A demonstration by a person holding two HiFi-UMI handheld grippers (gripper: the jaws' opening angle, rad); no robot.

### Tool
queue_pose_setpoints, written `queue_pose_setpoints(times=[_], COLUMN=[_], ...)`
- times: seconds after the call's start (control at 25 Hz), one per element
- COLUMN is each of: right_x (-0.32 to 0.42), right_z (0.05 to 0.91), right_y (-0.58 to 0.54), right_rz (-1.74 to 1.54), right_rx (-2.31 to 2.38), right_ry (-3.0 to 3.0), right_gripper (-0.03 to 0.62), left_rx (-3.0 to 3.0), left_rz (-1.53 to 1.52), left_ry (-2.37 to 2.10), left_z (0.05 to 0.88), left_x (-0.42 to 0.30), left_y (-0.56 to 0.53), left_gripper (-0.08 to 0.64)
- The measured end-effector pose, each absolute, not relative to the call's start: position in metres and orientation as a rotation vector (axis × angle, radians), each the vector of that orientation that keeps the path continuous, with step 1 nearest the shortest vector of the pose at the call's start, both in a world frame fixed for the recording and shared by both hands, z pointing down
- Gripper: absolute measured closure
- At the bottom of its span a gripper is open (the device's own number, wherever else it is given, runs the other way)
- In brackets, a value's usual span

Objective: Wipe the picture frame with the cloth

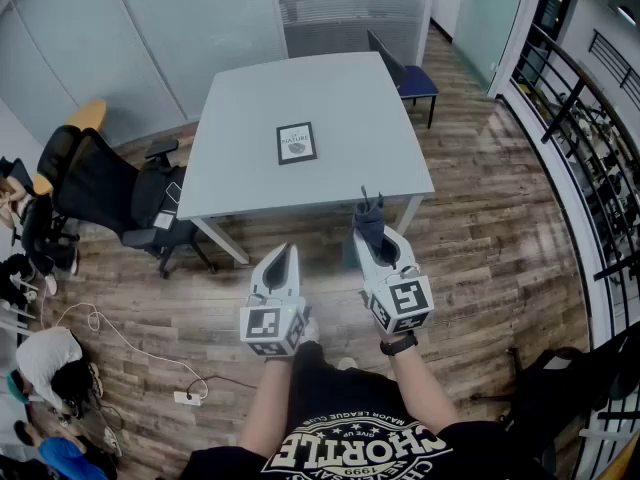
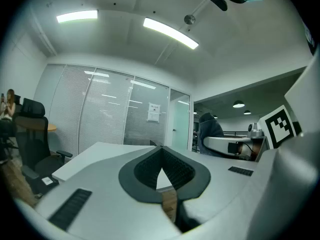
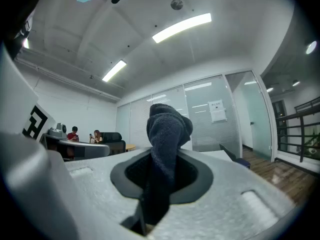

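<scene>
A black picture frame [image 1: 297, 142] with a white print lies flat near the middle of the grey table [image 1: 250, 178]. My right gripper [image 1: 368, 226] is shut on a dark blue-grey cloth [image 1: 368, 222], held short of the table's near edge. The cloth [image 3: 166, 139] bulges up between the jaws in the right gripper view. My left gripper [image 1: 290, 253] hovers beside it over the floor, shut with nothing in it; its tips [image 2: 161, 151] meet in the left gripper view. Both grippers are well short of the frame.
A black office chair [image 1: 110, 193] stands at the table's left, a blue chair [image 1: 410, 78] at its far right. Glass partitions rise behind the table. A railing [image 1: 580, 138] runs along the right. A power strip and cable [image 1: 185, 396] lie on the wood floor, near people at lower left.
</scene>
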State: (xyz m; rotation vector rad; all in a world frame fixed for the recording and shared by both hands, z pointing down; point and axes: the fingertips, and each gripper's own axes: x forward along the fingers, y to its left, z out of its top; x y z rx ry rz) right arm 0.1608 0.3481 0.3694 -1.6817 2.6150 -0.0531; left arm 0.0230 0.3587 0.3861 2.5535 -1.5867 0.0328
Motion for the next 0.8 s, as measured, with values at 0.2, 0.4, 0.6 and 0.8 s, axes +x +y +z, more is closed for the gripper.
queue_pose_setpoints(times=[0.2,0.4,0.6,0.8], right_x=[0.156,0.145,0.127,0.095], right_z=[0.38,0.387,0.383,0.372], right_y=[0.318,0.267,0.191,0.11], right_rz=[-0.076,-0.078,-0.067,-0.051], right_rx=[-1.659,-1.673,-1.696,-1.685], right_ry=[2.602,2.605,2.602,2.613], right_gripper=[0.52,0.52,0.52,0.52], left_rx=[2.547,2.564,2.571,2.585], left_rz=[0.016,-0.019,-0.039,-0.056], left_ry=[-1.582,-1.548,-1.526,-1.499], left_z=[0.398,0.407,0.401,0.395], left_x=[0.019,0.01,-0.007,-0.03], left_y=[0.328,0.275,0.195,0.115], left_gripper=[0.554,0.554,0.554,0.554])
